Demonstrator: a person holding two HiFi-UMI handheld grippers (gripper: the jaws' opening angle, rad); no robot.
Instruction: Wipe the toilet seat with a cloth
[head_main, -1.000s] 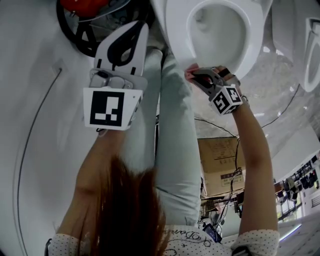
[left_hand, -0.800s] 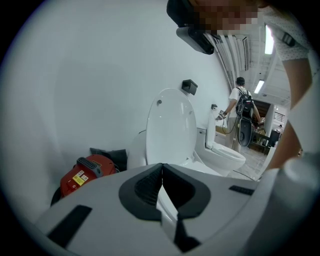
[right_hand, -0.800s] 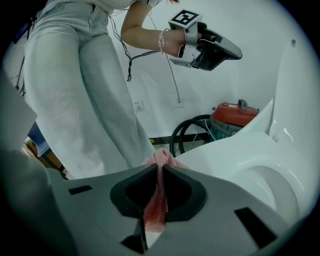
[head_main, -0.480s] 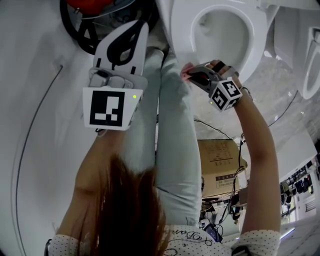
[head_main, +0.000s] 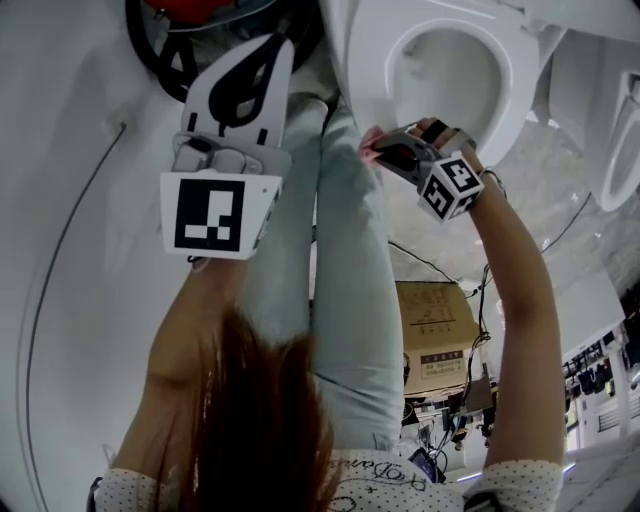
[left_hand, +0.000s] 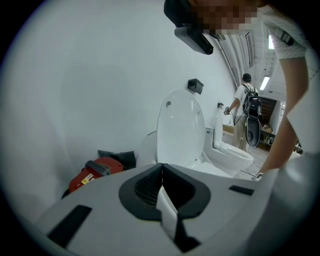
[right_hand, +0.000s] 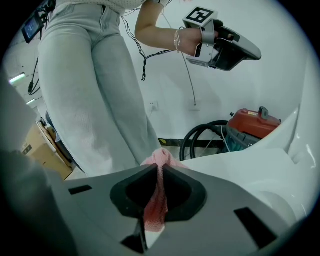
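- Right tool (right_hand: 161, 169) — jaws pinching the pink cloth (right_hand: 155, 202); mesh-like weave, bunched up past the tips.
- Cloth sits at the white toilet seat (head_main: 365, 70), outer edge.
- Left tool (left_hand: 161, 170) — pressed together, empty, away from the toilet.

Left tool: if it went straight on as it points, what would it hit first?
Probably the raised toilet lid, straight ahead of the left tool's shut tips, though depth is hard to judge.
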